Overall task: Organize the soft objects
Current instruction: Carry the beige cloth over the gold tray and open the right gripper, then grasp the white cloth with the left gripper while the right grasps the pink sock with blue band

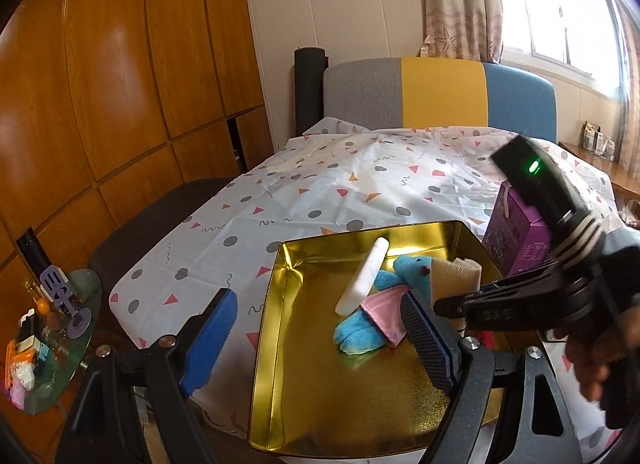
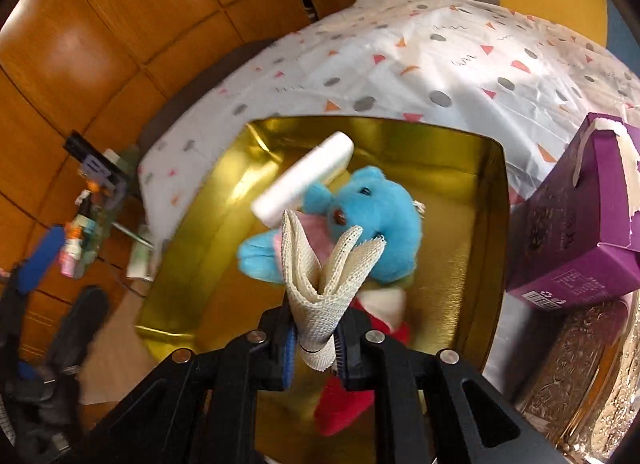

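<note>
Your right gripper (image 2: 316, 348) is clamped on the folded cream mesh cloth (image 2: 328, 264), over the gold tin (image 2: 494, 223) where the blue plush bear (image 2: 372, 219) lies, maybe touching it. Left gripper (image 1: 320, 340) gapes wide, empty.

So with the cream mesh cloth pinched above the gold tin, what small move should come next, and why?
Probably lower the right gripper slightly and open it: its folded cream mesh cloth already hangs over the gold tin, above the blue plush bear.
</note>
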The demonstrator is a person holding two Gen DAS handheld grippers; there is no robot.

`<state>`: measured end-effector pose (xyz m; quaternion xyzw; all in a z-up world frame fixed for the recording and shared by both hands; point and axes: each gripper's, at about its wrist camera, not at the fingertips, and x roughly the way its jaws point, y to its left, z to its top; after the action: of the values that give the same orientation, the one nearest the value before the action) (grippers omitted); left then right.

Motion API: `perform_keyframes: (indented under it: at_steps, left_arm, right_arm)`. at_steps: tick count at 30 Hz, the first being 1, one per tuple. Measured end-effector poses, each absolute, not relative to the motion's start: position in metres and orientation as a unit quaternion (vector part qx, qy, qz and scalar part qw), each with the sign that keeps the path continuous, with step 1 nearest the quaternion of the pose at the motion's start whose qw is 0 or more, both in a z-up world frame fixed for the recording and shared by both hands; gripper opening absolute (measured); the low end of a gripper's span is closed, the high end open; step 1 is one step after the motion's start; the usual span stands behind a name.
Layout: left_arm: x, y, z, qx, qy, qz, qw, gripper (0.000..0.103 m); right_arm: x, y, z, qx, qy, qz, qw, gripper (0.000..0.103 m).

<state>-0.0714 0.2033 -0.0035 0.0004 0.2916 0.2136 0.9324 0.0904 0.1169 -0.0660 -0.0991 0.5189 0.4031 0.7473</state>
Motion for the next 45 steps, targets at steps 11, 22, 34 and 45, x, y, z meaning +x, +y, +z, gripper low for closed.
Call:
perform_keyframes:
  at_steps: [11,22,34,45]
  left_arm:
    - [-0.073,0.197,-0.003,0.005,0.292,0.209,0.933,0.086]
    - [-0.067,0.187,-0.006,0.007,0.304,0.186,0.934,0.087]
    - [-0.047,0.149,-0.002,0.016,0.309,0.125,0.943,0.087]
    - [-0.034,0.099,0.002,0.068,0.307,0.073,0.947,0.087]
  right_arm:
    - [0.098,0.097,-0.063,-0.063,0.511,0.387,0.765,0.037]
    - [0.091,0.053,-0.011,-0.045,0.438,0.365,0.82,0.039]
    - [0.089,-0.07,0.022,-0.013,0.38,0.266,0.886,0.039]
    - [0.1,-0.205,0.009,0.053,0.384,0.134,0.912,0.039]
